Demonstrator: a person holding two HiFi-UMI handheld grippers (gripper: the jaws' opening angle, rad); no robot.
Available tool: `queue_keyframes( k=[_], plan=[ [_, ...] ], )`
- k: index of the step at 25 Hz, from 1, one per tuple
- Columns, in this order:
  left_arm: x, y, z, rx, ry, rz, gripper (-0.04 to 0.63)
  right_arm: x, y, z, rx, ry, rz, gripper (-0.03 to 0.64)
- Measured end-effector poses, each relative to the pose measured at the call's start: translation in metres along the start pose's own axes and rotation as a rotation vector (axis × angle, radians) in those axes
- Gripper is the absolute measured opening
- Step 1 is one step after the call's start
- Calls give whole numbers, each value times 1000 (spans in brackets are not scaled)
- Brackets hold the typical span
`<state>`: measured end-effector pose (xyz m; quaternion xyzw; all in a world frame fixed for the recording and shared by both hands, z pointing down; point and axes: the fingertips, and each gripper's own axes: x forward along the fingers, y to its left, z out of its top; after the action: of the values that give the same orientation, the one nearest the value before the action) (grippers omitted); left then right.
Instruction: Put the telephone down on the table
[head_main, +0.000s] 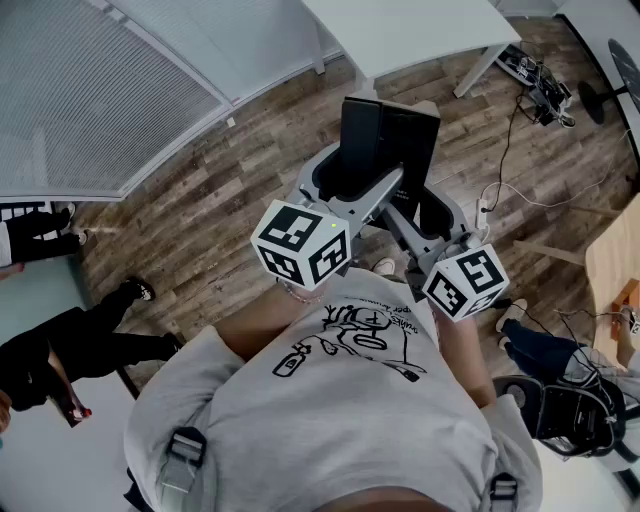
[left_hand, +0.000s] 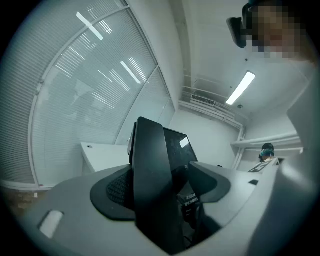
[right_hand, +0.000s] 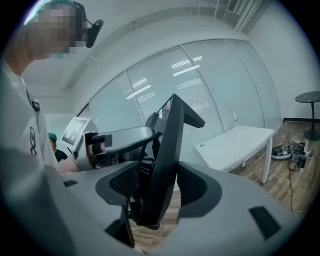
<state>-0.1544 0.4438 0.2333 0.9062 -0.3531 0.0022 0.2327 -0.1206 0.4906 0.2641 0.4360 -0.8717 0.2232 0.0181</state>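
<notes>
**Head view:** taken from above the person, facing steeply down past the shirt to the floor.
**Left gripper view:** taken close behind the left tool, facing the blinds.
**Right gripper view:** taken close behind the right tool, facing the same blinds.
**Shared by all three:** the telephone and the table.

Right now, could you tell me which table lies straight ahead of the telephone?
The white table, beyond the telephone; the wooden table sits off to the right.
</notes>
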Motion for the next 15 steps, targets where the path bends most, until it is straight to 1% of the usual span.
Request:
queue_keyframes(
  k=[6, 9, 15],
  plan=[
    [-12, 8, -5, 5, 18, -5, 331, 6, 11, -9, 43, -23, -19, 230],
    [-17, 13, -7, -13, 21, -5, 331, 10, 16, -12, 41, -16, -18, 230],
    [-6, 20, -7, -19, 20, 2, 331, 17, 5, -10, 36, -9, -13, 230]
  ],
)
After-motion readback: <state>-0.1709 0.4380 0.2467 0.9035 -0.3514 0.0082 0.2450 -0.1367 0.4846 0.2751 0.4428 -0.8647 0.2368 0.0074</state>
